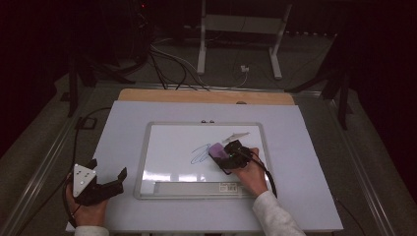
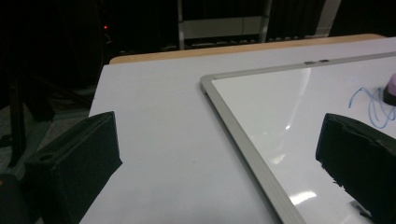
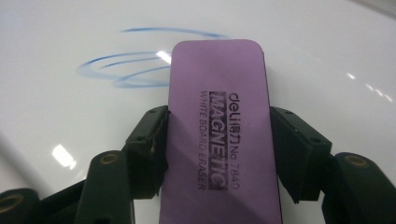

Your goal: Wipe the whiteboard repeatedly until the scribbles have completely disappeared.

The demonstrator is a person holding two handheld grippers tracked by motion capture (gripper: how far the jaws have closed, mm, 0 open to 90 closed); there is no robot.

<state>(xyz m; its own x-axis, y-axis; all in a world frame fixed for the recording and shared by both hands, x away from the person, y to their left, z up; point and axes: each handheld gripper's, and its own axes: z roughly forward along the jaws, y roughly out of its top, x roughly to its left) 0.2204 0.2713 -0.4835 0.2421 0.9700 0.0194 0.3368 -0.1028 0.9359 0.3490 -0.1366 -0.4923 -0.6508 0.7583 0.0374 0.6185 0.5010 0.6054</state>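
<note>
R gripper point(image 3: 217, 154) clamped on purple whiteboard eraser point(image 3: 222, 140) beside blue scribble point(image 3: 135, 65); L gripper point(image 2: 219, 158) jaws apart, left of whiteboard point(image 2: 243, 140).

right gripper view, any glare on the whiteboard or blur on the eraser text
Right gripper view: small bright glints on the whiteboard, one over the blue scribble; the print on the purple eraser is sharp enough to read. Left gripper view: soft reflections on the board, near tongs blurred. High view: dim, surroundings nearly black.
</note>
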